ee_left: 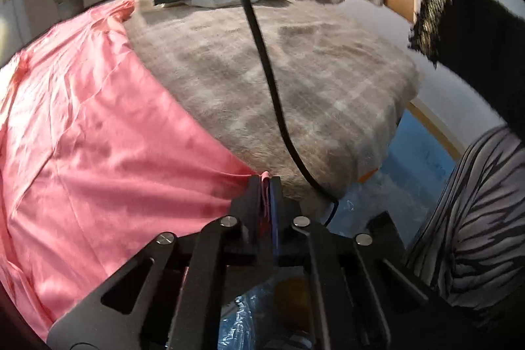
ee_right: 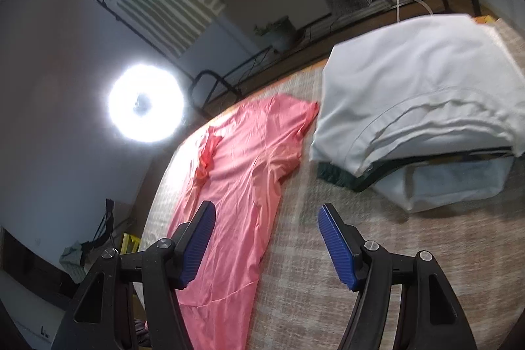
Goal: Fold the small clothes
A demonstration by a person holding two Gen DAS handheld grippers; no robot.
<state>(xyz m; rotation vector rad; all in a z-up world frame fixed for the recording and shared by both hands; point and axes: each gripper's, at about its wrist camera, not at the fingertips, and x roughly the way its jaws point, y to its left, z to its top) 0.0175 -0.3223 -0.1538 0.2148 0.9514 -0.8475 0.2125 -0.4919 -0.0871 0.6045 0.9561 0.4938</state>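
Garment: thin pink jersey shirt (ee_right: 242, 173) lies spread flat on the grey checked blanket (ee_right: 328, 251), ready for folding.
Left gripper (ee_left: 266, 186): clamped on its near corner, for lifting.
Right gripper (ee_right: 265, 238): jaws wide, empty, above the shirt's edge.
Folded white stack (ee_right: 416, 107): set aside.

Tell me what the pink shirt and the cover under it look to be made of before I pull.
Pink shirt: thin, smooth knit, probably cotton jersey; it shows fine creases and bunches where the left gripper pinches its edge.
Table cover: thick, fuzzy woven cloth in grey-beige plaid, matte; the nap looks brushed, perhaps wool or fleece.
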